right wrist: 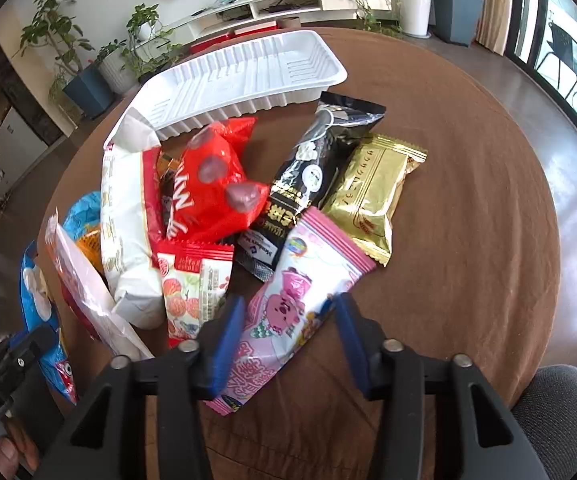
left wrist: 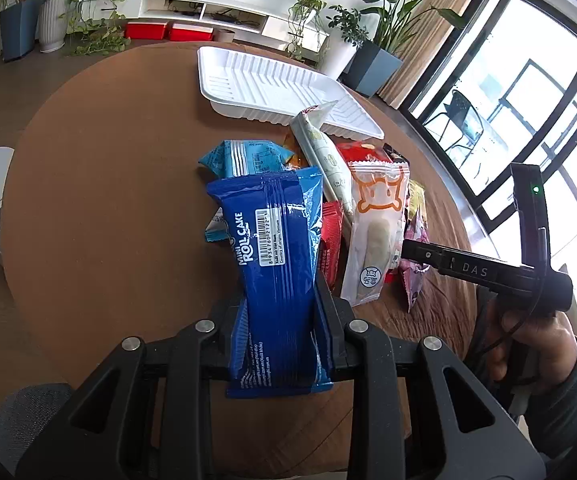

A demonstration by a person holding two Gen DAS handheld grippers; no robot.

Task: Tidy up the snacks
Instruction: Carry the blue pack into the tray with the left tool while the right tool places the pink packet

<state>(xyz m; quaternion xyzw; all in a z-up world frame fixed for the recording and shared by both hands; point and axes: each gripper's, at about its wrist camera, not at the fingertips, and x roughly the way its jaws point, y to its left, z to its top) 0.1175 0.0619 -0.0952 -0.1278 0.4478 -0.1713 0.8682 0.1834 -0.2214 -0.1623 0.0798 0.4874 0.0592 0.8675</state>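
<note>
Left wrist view: the left gripper (left wrist: 280,320) was clamped on a dark blue Mini Roll Cake pack (left wrist: 272,264), one finger pressing each long side.
Roll cake axis: long axis ran straight along the fingers, far end pointing out toward the white tray (left wrist: 248,84), near end sticking back past the jaws toward the camera.
Roll cake spot: held up over the near part of the round brown table (left wrist: 108,200), just in front of the snack pile.
Right wrist view: the right gripper (right wrist: 288,320) sat around a pink pig-print packet (right wrist: 288,308). Jaws stood partly closed, one blue pad at each side of the pack, the left one right at its edge. Can't tell for sure if they were actually squeezing it.
Pink packet axis: lying flat on the table, long axis slanted, far end pointing up and right toward the gold packet (right wrist: 376,196), near end tucked under the left finger toward the table's near edge.
Pile: a red bag (right wrist: 216,184), a black packet (right wrist: 312,172) and the gold one lay between the pink packet and the tray, mostly overlapping.
Tray: empty-looking ribbed thing at the far edge of the table, long side facing the pile.
Right hand (left wrist: 528,344): seen from the left camera, wrapped around the other gripper's handle at the table's right edge.
</note>
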